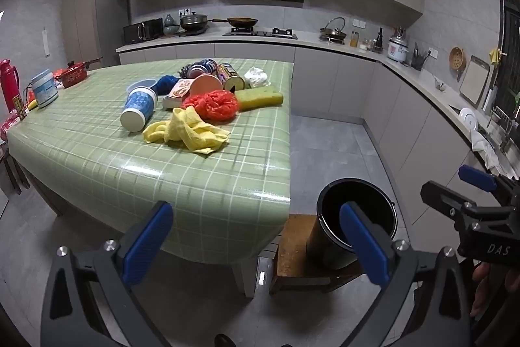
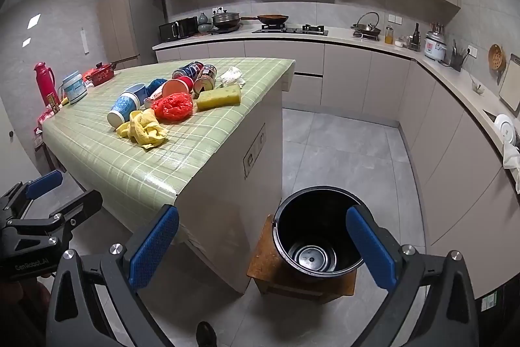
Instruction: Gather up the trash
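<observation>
A pile of trash lies on the green checked table (image 1: 97, 158) (image 2: 107, 148): a yellow cloth (image 1: 187, 129) (image 2: 144, 127), a red plastic bag (image 1: 211, 104) (image 2: 172, 106), a blue and white cup on its side (image 1: 138, 109) (image 2: 123, 109), a yellow-green sponge (image 1: 260, 96) (image 2: 219, 96), cans (image 1: 229, 75) (image 2: 204, 76) and white crumpled paper (image 1: 256, 77) (image 2: 232, 76). An empty black bucket (image 1: 357, 217) (image 2: 317, 233) stands on a low wooden stool (image 1: 292, 252) (image 2: 263, 262) beside the table. My left gripper (image 1: 256, 244) and right gripper (image 2: 263, 244) are open and empty, short of the table's near edge.
A red thermos (image 1: 8, 80) (image 2: 45, 83), a white jar (image 1: 44, 88) and a red pot (image 1: 74, 74) stand at the table's far left. Kitchen counters (image 1: 406, 67) with stove, pans and a rice cooker (image 2: 434, 45) run along the back and right. Grey tiled floor (image 2: 341, 148) lies between.
</observation>
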A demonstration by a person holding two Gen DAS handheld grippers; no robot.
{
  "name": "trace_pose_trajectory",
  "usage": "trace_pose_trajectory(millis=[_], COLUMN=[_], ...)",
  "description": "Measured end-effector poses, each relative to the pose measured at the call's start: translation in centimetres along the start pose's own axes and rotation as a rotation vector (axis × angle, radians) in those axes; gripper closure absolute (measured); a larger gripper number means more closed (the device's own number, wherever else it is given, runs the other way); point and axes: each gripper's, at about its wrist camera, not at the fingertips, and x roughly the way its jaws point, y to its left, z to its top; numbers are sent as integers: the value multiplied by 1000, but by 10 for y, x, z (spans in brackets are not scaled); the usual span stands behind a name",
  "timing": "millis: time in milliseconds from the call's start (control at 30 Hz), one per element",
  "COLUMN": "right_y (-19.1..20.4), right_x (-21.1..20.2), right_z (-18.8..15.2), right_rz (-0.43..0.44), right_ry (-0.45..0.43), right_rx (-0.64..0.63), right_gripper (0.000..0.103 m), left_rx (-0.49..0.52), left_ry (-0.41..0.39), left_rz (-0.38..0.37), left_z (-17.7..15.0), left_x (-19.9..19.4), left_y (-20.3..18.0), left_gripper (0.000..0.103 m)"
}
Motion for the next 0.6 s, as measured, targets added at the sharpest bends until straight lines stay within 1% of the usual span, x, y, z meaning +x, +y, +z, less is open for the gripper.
trace_pose_trajectory(millis=[600], right_y=[7], right_x=[-3], right_z=[2], right_rz=[9], right_ry=[-3], right_rx=[-11], right_gripper=[0], left_rx=[-7], left_ry=[-1], left_rz=[2], left_z=[2], left_x=[-3], left_y=[6], left_gripper=[0])
